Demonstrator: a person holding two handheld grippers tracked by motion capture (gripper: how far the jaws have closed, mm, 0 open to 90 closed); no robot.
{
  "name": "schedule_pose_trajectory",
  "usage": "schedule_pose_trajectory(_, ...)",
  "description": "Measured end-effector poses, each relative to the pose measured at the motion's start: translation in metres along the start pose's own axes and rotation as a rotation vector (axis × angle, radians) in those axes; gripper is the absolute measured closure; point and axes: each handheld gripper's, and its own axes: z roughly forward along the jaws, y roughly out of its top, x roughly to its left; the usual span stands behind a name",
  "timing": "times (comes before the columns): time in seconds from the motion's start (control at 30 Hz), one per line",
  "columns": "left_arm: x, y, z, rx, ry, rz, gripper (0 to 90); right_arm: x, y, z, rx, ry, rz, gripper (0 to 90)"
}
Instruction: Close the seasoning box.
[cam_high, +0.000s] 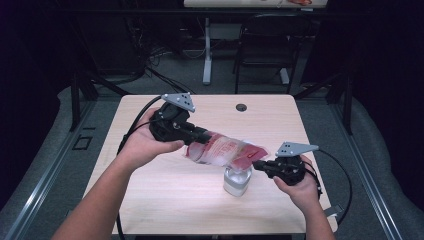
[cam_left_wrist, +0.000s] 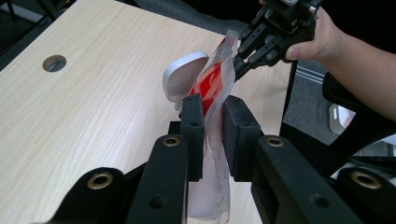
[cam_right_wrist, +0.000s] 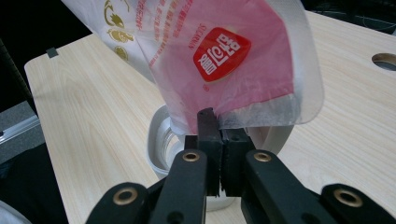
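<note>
A see-through plastic pouch (cam_high: 225, 151) with red print and a red logo hangs in the air over the middle of the table, stretched between both grippers. My left gripper (cam_high: 202, 136) is shut on its left end; in the left gripper view the pouch (cam_left_wrist: 212, 84) runs between the black pads (cam_left_wrist: 192, 116). My right gripper (cam_high: 256, 165) is shut on the pouch's right edge, and its own view shows the jaws pinching the pouch (cam_right_wrist: 224, 60) at the sealed rim. Right below stands an open white-rimmed jar (cam_high: 237, 181), also visible as jar (cam_right_wrist: 161, 140) and jar (cam_left_wrist: 180, 77).
The light wooden table (cam_high: 165, 200) has a round cable hole (cam_high: 241, 107) near its far edge. Beyond it stand a dark chair (cam_high: 265, 45) and a white table leg (cam_high: 207, 50). Cables trail from both grippers.
</note>
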Motion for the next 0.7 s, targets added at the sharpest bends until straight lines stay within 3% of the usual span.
schedule_pose_trajectory(0.7,0.010,-0.031,-0.007,-0.018,0.014,-0.059,79.4,0.006,0.005,0.001,-0.021,0.016,-0.012,89.4)
